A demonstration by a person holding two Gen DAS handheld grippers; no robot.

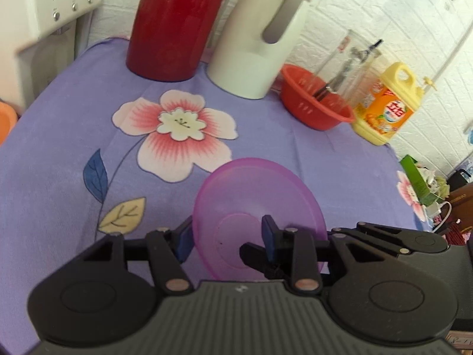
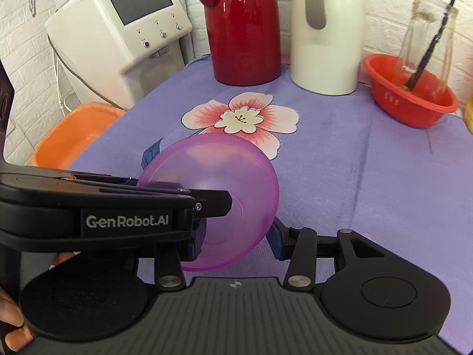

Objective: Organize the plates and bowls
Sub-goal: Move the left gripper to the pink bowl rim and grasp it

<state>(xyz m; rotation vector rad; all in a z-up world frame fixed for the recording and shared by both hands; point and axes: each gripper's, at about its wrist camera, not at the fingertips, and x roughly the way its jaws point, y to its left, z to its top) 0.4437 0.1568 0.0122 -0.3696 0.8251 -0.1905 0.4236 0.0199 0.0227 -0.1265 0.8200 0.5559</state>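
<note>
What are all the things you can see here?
purple bowl: 1, see-through purple, tilted, front middle
tablecloth: 1, purple with flowers, over the table
red jug: 1, red, back
white jug: 1, white with a grey handle, right of the red jug
red basket: 1, red, back right
glass bottle: 1, clear, standing in the red basket
yellow bottle: 1, yellow, beside the red basket
white machine: 1, white with a screen, back left
orange basin: 1, orange, left of the table
left gripper: 1, black, shut on the purple bowl
right gripper: 1, black, either side of the purple bowl; grip unclear
hand: 1, bottom left
</note>
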